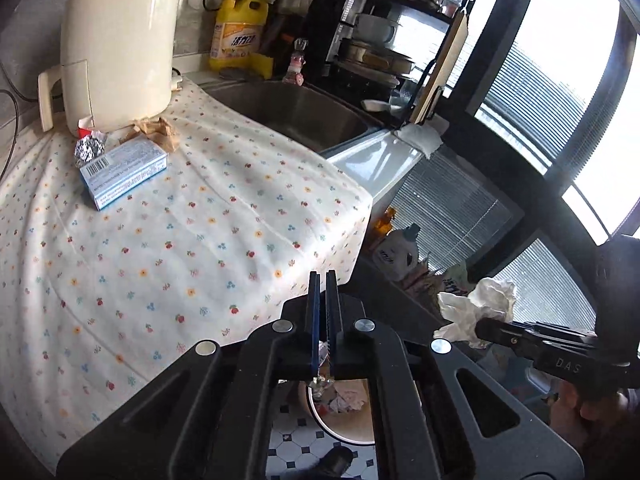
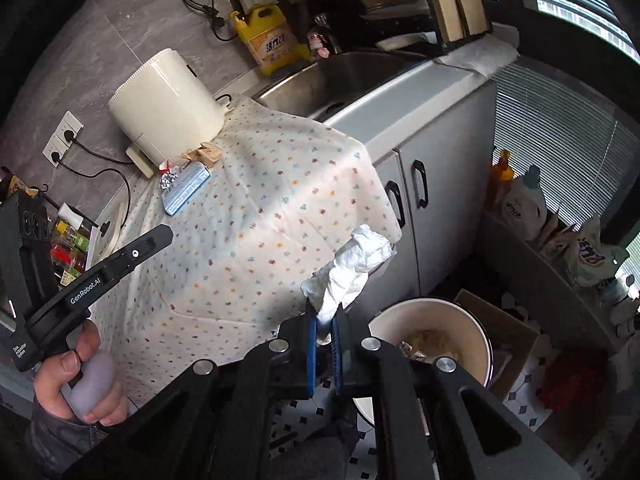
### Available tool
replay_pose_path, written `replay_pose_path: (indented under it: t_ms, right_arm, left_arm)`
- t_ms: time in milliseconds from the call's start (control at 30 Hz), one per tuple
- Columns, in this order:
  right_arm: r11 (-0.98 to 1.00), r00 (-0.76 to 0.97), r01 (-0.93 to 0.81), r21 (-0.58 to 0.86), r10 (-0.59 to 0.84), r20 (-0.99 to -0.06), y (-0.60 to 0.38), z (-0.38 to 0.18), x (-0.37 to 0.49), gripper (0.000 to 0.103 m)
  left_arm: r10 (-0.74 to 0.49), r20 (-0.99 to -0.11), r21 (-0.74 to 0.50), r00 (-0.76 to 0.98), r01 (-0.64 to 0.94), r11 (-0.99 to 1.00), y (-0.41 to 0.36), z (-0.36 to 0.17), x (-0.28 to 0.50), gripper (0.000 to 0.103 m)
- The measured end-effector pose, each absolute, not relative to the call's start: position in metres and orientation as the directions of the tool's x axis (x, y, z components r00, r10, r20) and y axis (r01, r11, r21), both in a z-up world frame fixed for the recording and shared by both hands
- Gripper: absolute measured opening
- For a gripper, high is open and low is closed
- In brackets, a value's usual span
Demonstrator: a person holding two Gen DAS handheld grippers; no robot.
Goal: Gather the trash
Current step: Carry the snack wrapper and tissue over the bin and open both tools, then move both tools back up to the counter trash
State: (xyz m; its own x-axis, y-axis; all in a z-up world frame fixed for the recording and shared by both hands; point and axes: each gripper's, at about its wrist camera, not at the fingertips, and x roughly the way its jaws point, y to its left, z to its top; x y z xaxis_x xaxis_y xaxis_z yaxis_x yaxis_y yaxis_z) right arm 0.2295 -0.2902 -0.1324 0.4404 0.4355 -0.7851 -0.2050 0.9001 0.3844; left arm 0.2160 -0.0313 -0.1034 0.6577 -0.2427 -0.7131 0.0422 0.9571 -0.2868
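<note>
- The right tool is clamped on a crumpled white tissue. The tissue sticks up past the tips of the tool.
- A round bin sits on the floor, just below and to the right of the right tool. It already has some trash in it.
- The left tool is pressed together on a small shiny scrap. The scrap hangs out under the tool's fingers, right above the bin.
- From the left tool, the right tool with its tissue is off to the right side.
- More trash lies on the counter, far ahead and to the left of the left tool. The counter has a cloth with little flowers on it.
- There is a blue box, a ball of foil and some crumpled brown paper. The foil touches the box, and the brown paper is just behind it.
- All three sit right at the foot of a cream pot.
- A hand holds the grip of the left tool, seen to the left of the right tool.
- A sink is beyond the cloth, and a yellow soap bottle stands behind it.
</note>
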Motion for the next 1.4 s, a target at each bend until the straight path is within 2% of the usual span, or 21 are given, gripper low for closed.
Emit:
replay_pose_path:
  t_ms: [133,200,267,333,367,400,467,767,1000,1400]
  right_arm:
    - [0.914,0.402,-0.171,0.369,0.407,-0.82,-0.312,-0.16,0.222,0.008]
    - [0.917,0.372,-0.153,0.369,0.399,-0.838,-0.319,-0.176,0.219,0.009]
    - [0.924,0.332,-0.143,0.355,0.383,-0.862,-0.32,-0.194,0.217,0.01]
    - [0.927,0.301,-0.139,0.349,0.375,-0.876,-0.32,-0.208,0.215,0.01]
    - [0.925,0.288,-0.136,0.355,0.38,-0.879,-0.32,-0.213,0.214,0.016]
    - [0.924,0.28,-0.133,0.357,0.381,-0.881,-0.32,-0.217,0.213,0.035]
    - [0.93,0.3,-0.131,0.344,0.368,-0.88,-0.319,-0.216,0.212,0.062]
    - [0.932,0.342,-0.144,0.332,0.362,-0.867,-0.301,-0.193,0.226,0.062]
    - [0.92,0.387,-0.194,0.342,0.392,-0.835,-0.258,-0.161,0.243,0.062]
    - [0.883,0.437,-0.312,0.349,0.46,-0.773,-0.147,-0.112,0.286,0.063]
  left_arm:
    - [-0.252,-0.742,-0.304,0.621,0.024,0.952,-0.035,-0.125,0.209,0.006]
    - [-0.233,-0.759,-0.283,0.608,0.014,0.959,-0.038,-0.133,0.203,0.024]
    - [-0.235,-0.765,-0.299,0.599,-0.008,0.954,-0.034,-0.142,0.197,0.031]
    - [-0.228,-0.781,-0.295,0.582,-0.022,0.955,-0.031,-0.15,0.192,0.031]
    - [-0.225,-0.786,-0.293,0.575,-0.028,0.956,-0.03,-0.153,0.189,0.035]
    - [-0.224,-0.789,-0.295,0.572,-0.034,0.955,-0.028,-0.155,0.187,0.043]
    - [-0.226,-0.786,-0.307,0.575,-0.046,0.951,-0.023,-0.156,0.183,0.054]
    - [-0.199,-0.744,-0.309,0.638,-0.064,0.949,0.008,-0.132,0.183,0.072]
    - [-0.169,-0.719,-0.307,0.675,-0.09,0.948,0.047,-0.114,0.191,0.076]
    - [-0.114,-0.673,-0.314,0.731,-0.143,0.938,0.14,-0.093,0.219,0.076]
